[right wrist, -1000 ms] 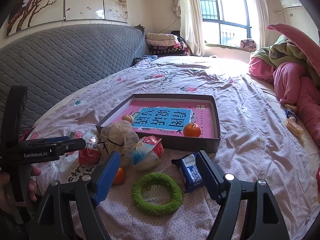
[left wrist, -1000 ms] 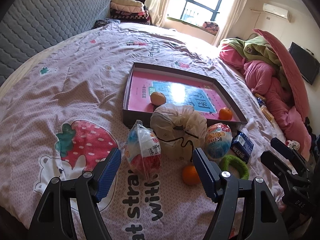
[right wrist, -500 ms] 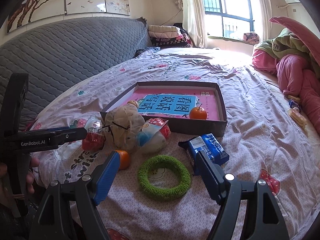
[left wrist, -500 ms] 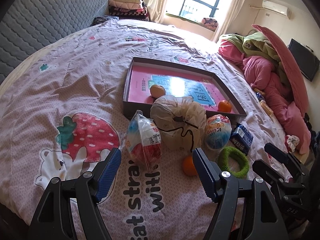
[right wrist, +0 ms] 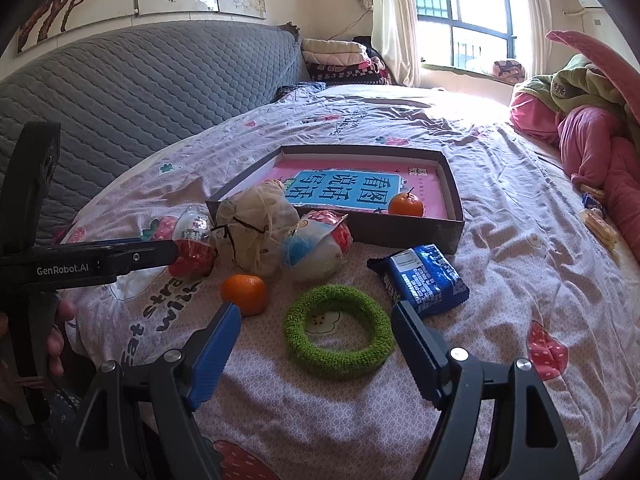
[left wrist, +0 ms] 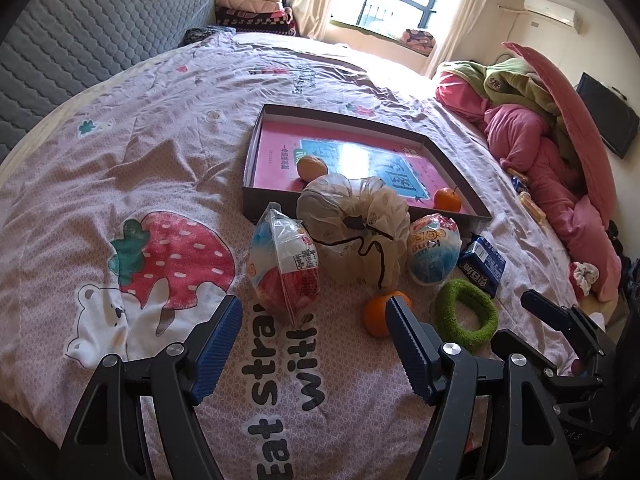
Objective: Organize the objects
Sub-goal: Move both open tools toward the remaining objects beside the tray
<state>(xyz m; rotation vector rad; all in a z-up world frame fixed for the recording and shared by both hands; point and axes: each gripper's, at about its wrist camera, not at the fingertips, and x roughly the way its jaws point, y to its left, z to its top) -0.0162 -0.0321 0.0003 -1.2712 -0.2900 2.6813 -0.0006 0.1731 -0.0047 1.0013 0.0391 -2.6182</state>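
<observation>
Fingers of both tools stand spread with nothing between them: the right hand-held gripper (right wrist: pixel 316 338) hangs over the green fuzzy ring (right wrist: pixel 338 330), and the left hand-held gripper (left wrist: pixel 314 334) hovers above the bedspread (left wrist: pixel 120 160), short of the clear snack bag (left wrist: pixel 284 264).

The ring looks like the step in hand. It lies flat and soft, so I would bring the jaws down over one side of the band and pinch across that side, not the whole loop, keeping clear of the loose orange (right wrist: pixel 244 294) just beside it on the left and the blue packet (right wrist: pixel 426 280) on the right. Lifted, it belongs in the shallow dark box (right wrist: pixel 454 204) beyond.

Past the ring, a gauzy drawstring pouch (right wrist: pixel 254 226) and an egg-shaped toy pack (right wrist: pixel 316 246) crowd the box's near wall. Inside the box sit a pink book and two oranges, one visible at the right (right wrist: pixel 406 204).

The bed is wide, its pink printed cover rumpled and yielding, so nothing rests quite level. A grey quilted headboard (right wrist: pixel 140 92) runs along the left, folded blankets are stacked in the far corner, pink and green bedding is heaped at the right, and sun pours through the barred window (right wrist: pixel 472 12).
</observation>
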